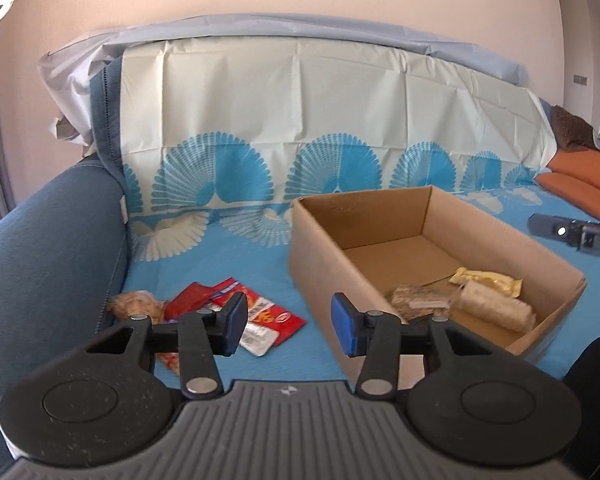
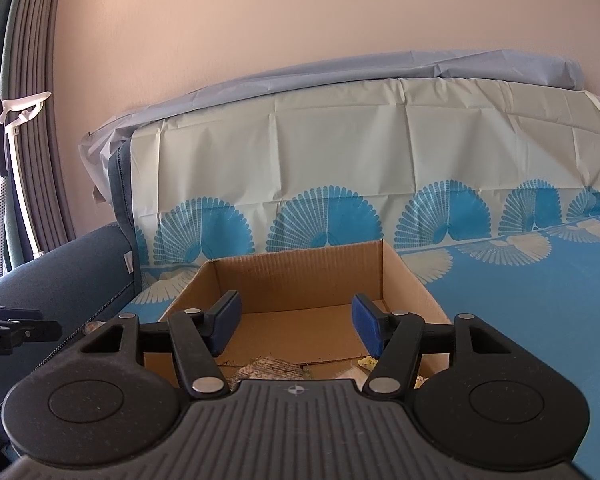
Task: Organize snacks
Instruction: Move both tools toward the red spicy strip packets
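A: Left gripper [image 1: 288,322]?
B: Jaws apart, nothing between the blue pads. It hangs over the blue patterned cover [image 1: 228,256], just left of the cardboard box [image 1: 320,256].
A: Loose snacks?
B: A red packet [image 1: 278,314] lies flat on the cover with a silvery wrapper [image 1: 256,338] at its near edge, and a pale crumpled bag [image 1: 136,304] sits left of them by the sofa arm [image 1: 48,240] — all outside the box.
A: In the box?
B: A yellow packet [image 1: 486,280], a pale wrapped roll [image 1: 496,308] and a brown bar [image 1: 418,300], near end.
A: Right gripper [image 2: 296,326]?
B: Released too, empty — poised over the box's near end, pads above the floor of it.
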`<state>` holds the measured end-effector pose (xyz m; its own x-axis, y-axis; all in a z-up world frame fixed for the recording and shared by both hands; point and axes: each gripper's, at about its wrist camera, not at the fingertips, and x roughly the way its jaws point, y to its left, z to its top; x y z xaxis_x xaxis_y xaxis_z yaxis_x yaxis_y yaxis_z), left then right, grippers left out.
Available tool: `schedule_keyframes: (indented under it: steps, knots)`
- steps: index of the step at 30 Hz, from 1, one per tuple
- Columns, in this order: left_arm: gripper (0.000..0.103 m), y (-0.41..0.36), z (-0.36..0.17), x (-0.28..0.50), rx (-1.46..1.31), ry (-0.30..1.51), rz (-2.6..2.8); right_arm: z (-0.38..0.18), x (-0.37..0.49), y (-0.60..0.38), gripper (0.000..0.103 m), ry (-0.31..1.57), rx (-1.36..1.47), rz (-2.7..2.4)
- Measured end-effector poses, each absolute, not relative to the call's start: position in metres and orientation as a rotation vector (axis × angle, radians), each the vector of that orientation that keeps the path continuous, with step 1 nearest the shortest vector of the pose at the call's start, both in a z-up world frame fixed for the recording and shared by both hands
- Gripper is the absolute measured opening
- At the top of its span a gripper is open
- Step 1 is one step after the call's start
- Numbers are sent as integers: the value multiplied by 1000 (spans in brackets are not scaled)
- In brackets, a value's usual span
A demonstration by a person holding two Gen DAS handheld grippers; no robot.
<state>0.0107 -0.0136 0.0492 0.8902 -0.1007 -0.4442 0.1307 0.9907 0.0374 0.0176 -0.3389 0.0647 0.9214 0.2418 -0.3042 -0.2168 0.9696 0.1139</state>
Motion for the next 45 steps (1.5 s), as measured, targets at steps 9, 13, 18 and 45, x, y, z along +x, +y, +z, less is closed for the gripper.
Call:
schedule_keyframes:
  steps: [9, 13, 18, 45]
  knots:
    - [52, 55, 4, 22, -38, 564, -13, 60, 16, -317, 63, 339, -32, 214]
    - [52, 58, 8, 17, -50, 537, -20, 56, 17, -305, 63, 350, -94, 203]
    - [52, 65, 13, 16, -106, 515, -40, 54, 17, -299, 61, 354, -122, 182]
    - [51, 97, -25, 80, -473, 588, 33, 94, 79, -163, 28, 603, -117, 495]
